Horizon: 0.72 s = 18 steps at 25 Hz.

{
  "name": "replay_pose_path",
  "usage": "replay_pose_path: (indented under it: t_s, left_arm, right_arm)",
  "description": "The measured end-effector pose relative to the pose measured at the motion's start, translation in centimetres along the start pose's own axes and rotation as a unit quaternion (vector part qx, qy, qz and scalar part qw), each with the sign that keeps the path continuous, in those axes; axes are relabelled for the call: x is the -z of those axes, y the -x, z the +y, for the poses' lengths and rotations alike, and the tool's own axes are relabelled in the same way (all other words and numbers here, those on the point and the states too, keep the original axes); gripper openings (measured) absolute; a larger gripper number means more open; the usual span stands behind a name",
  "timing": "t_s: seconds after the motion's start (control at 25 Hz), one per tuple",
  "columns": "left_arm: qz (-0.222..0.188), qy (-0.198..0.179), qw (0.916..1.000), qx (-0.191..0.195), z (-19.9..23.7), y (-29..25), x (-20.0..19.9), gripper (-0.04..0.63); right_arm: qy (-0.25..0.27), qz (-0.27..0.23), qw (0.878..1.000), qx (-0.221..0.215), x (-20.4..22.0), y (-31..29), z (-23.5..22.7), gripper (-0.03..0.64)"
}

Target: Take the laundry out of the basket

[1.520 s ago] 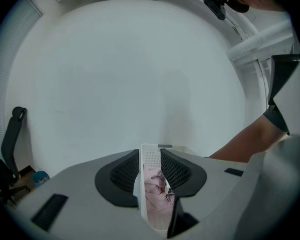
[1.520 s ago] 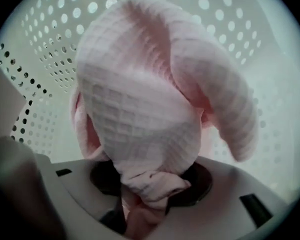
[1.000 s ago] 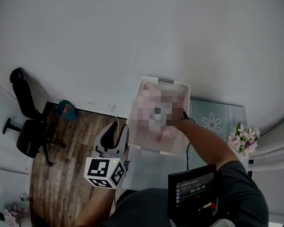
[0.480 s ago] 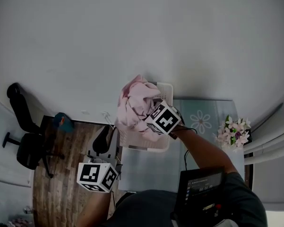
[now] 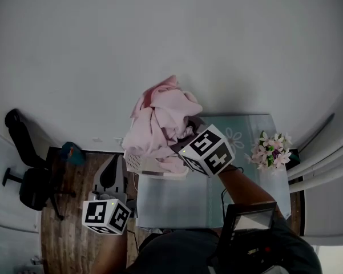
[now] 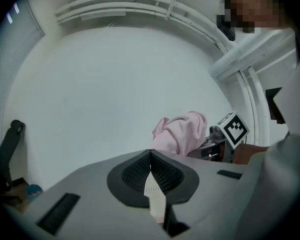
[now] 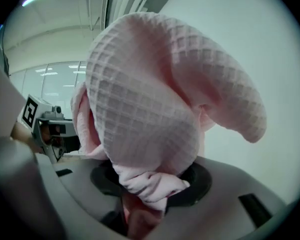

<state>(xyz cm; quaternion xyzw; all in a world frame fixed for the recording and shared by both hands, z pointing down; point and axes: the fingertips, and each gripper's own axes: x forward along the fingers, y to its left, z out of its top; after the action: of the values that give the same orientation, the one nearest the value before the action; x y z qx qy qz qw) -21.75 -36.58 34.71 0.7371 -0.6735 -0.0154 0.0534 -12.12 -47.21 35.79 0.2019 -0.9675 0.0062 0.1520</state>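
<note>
A pink waffle-weave cloth [image 5: 162, 119] hangs bunched in the air above the white laundry basket [image 5: 138, 164], held up by my right gripper [image 5: 184, 140]. In the right gripper view the cloth [image 7: 150, 109] fills the frame, and the right gripper [image 7: 149, 186] is shut on a pinched fold of it. My left gripper [image 5: 113, 167] hovers low to the left of the basket, apart from the cloth. Its jaws [image 6: 150, 156] are shut with nothing held. From the left gripper view the raised cloth [image 6: 182, 134] shows ahead.
The basket stands at the far edge of a glass table [image 5: 177, 201]. A bunch of pink flowers [image 5: 268, 150] sits at the table's right. A black office chair [image 5: 23, 173] and a blue object [image 5: 73, 153] stand on the wood floor [image 5: 63, 233] at left.
My right gripper has lifted the pink cloth up out of the basket and toward the left. The left gripper has dropped slightly lower left.
</note>
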Motion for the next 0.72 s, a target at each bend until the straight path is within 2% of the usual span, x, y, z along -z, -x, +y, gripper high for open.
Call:
replay_pose_path:
  t_s: [0.32,0.56,0.72]
  left_arm:
    - [-0.026,-0.009,0.9994,0.023,-0.9,2.6,-3.2,0.011]
    - [-0.034,-0.017,0.9976,0.057,-1.4,3.2,-5.0,0.011]
    - [-0.037,-0.028,0.9943,0.095,-2.1,4.3,-4.9,0.009]
  right_arm:
    - [-0.026,-0.068,0.997,0.037,-5.4,6.3,0.8,0.212]
    - [-0.042,-0.101,0.991,0.083,-7.6,10.1,2.2,0.212]
    - [-0.061,-0.127,0.982,0.125,-7.6,13.7,3.1,0.212]
